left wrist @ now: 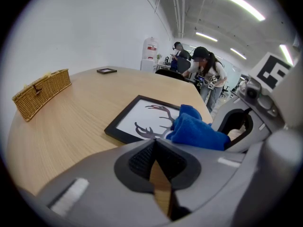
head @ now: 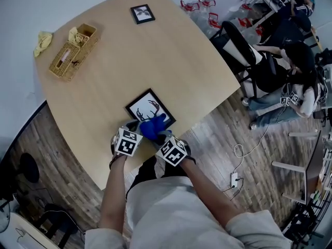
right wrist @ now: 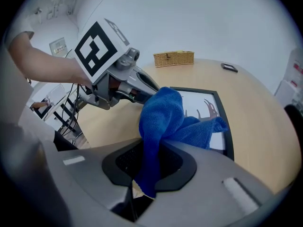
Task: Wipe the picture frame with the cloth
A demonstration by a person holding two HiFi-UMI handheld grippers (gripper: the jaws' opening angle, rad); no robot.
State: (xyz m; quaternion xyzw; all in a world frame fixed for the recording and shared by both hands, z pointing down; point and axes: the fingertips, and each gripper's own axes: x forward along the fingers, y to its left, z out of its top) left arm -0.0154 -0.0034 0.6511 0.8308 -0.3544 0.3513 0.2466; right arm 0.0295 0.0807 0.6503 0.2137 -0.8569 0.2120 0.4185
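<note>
A black picture frame (head: 147, 108) with an antler drawing lies flat near the table's front edge. A blue cloth (head: 153, 126) rests on its near right corner. My right gripper (head: 160, 135) is shut on the cloth (right wrist: 165, 115), which bunches out of the right gripper (right wrist: 150, 150) and drapes onto the frame (right wrist: 194, 100). My left gripper (head: 134, 127) sits just left of the cloth, at the frame's near corner. In the left gripper view the left gripper (left wrist: 154, 144) is shut with nothing held, and the frame (left wrist: 135, 119) and cloth (left wrist: 196, 130) lie just ahead.
A wicker basket (head: 72, 51) and a yellow rag (head: 43, 40) sit at the far left of the table (head: 176, 61). A small black frame (head: 142, 13) lies at the far edge. People (head: 290, 61) and a chair (head: 236, 43) are to the right, and a power strip (head: 234, 179) is on the floor.
</note>
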